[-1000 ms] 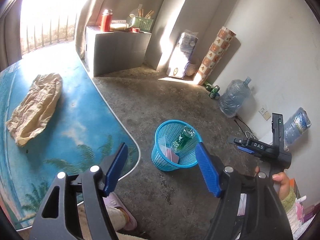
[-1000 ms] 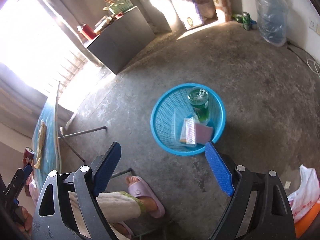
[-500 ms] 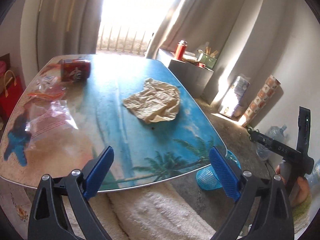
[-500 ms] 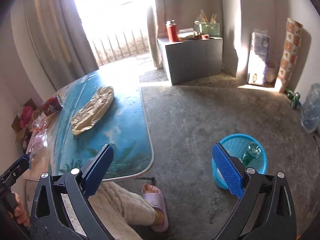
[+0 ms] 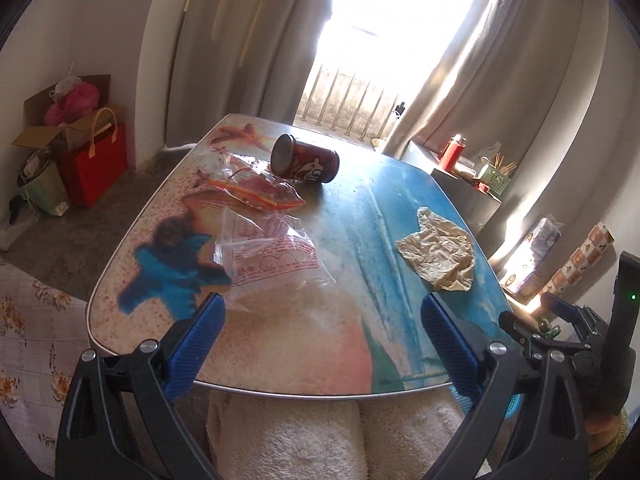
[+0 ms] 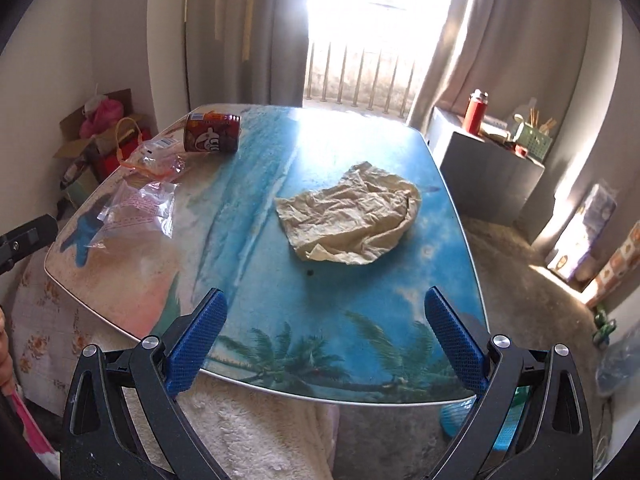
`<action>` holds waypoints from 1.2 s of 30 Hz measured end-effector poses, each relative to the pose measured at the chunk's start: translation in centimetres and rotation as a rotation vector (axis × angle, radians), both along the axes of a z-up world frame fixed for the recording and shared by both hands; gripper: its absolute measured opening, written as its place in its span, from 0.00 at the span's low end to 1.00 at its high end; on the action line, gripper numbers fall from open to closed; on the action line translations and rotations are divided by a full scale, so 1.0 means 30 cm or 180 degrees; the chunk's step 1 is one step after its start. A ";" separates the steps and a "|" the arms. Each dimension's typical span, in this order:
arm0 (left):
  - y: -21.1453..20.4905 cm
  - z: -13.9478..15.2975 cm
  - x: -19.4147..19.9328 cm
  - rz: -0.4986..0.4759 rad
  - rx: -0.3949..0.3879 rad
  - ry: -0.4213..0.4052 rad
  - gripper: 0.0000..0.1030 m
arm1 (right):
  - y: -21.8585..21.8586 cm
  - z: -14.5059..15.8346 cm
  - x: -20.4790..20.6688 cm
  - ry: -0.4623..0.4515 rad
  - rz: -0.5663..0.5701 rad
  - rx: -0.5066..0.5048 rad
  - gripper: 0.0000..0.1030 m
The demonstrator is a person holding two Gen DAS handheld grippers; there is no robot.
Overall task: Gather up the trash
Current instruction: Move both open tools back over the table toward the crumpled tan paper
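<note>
1. with both grippers empty and spread wide, i'm back over the table (image 5: 132,364). left gripper (image 5: 324,344) jaws have just been opening, nothing between them; right gripper (image 6: 326,336) likewise wide, nothing held.
2. trash still on the table: crumpled brown paper (image 6: 352,220) at frame centre in the right view; clear plastic bag (image 5: 272,252) at centre of the left view; orange wrapper (image 5: 256,194) just above it; red can (image 5: 306,162) on its side in the upper middle.
3. risk: the can looks free to roll. a pad nudging it off-centre could send it off the far edge.
4. risk: the clear bag is thin and flat. my pads may slide over it or pinch only a corner, and it drops on the way.
5. risk: bag and wrapper lie touching or overlapping, can't tell which. grabbing one may drag the other off the left edge.
6. risk: the blue basket (image 6: 452,420) sits mostly hidden under the table's lower right edge, so a release there is half blind and could miss.
7. risk: the paper is bulky and springy, so a shallow bite may let it slip out.
</note>
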State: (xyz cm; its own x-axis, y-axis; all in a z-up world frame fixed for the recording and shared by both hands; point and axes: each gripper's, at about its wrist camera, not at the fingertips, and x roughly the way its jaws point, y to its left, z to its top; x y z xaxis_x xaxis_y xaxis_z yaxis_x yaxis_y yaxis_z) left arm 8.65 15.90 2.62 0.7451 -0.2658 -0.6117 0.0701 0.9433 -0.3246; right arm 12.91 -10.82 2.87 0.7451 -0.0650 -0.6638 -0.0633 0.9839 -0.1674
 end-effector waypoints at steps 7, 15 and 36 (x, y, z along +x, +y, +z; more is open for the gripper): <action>0.044 -0.044 0.043 0.0157 0.0383 0.0056 0.93 | -0.034 0.014 0.078 0.0039 0.0009 0.0530 0.92; 0.114 -0.087 0.077 0.0135 0.0358 0.0165 0.93 | -0.091 -0.003 0.219 -0.0017 0.0226 0.0352 0.92; -0.131 -0.037 0.122 -0.0981 -0.0354 0.0003 0.74 | -0.455 -0.133 0.828 0.0951 -0.0282 0.1402 0.74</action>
